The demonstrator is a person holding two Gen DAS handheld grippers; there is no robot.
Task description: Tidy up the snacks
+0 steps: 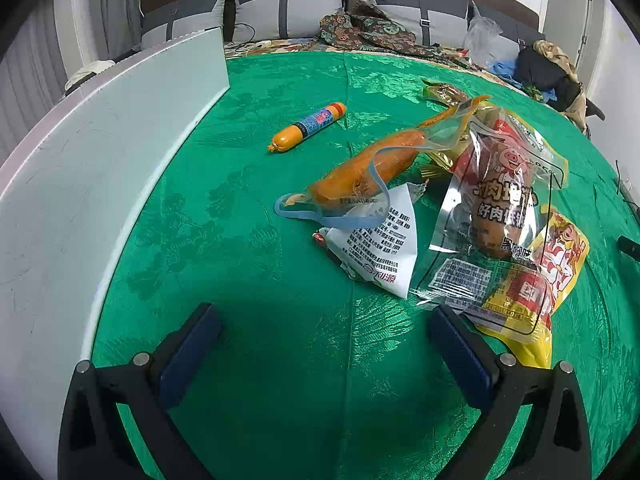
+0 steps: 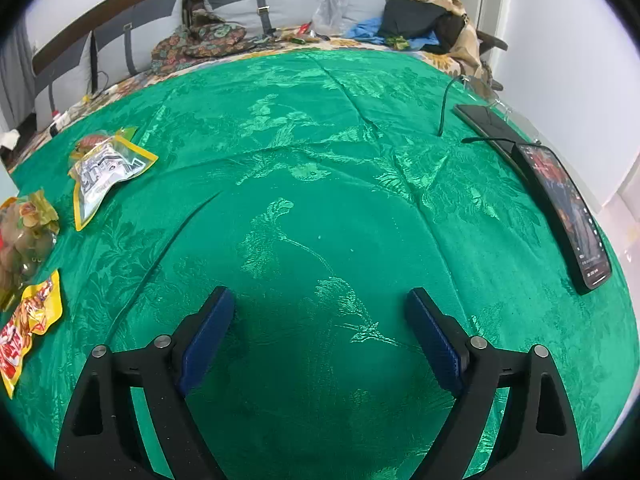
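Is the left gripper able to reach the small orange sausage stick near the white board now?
Probably yes. The left gripper is open and empty, and bare green cloth lies between it and the sausage stick.

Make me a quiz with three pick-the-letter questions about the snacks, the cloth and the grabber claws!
1. Where does the small orange sausage stick lie?
A. alone on the cloth, near the white board
B. under the white packet
C. between the claws

2. What colour is the tablecloth?
A. red
B. green
C. blue

3. How is the left gripper?
A. shut on a packet
B. shut on nothing
C. open, with nothing in it

Answers:
1. A, it sits by itself on the cloth, apart from the snack pile.
2. B, shiny green fabric covers the whole table in both views.
3. C, its blue pads stand wide apart with only bare cloth between them.
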